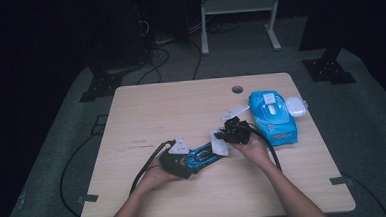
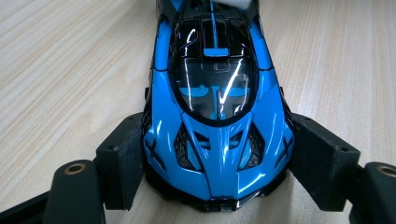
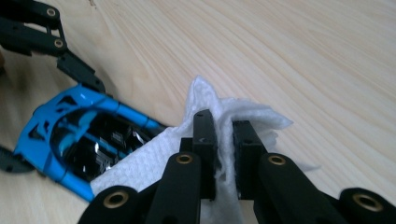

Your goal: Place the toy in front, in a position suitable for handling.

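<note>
We are working at a light wood worktop (image 1: 151, 105) with a round cable hole near its far edge. Largest of the loose items, a blue wipe pack (image 1: 272, 116) is lying flat toward the far right, with a small white lid (image 1: 295, 106) touching its right side.

Near the middle, the blue toy car (image 1: 202, 155) is resting on the worktop, pointing its nose toward the near left. In the left gripper view, the car (image 2: 217, 116) is sitting nose-first between the 2 black fingers.

We are holding the left gripper (image 1: 184, 162) low and level at the nose of the car. Its fingers (image 2: 122, 158) are pressing on both flanks of the nose, so this gripper (image 2: 217, 168) is clamping the car in place.

We are holding the right gripper (image 1: 226, 137) just beyond the tail of the car. Its fingers (image 3: 204, 135) are standing narrow, pinching a folded white paper wipe (image 3: 154, 158) between them. In the right gripper view, this gripper (image 3: 225, 144) is pointing down at the worktop, and the wipe is lying over the rear end of the car (image 3: 79, 135). In the high view, the wipe (image 1: 219, 144) is touching the car's tail.
</note>
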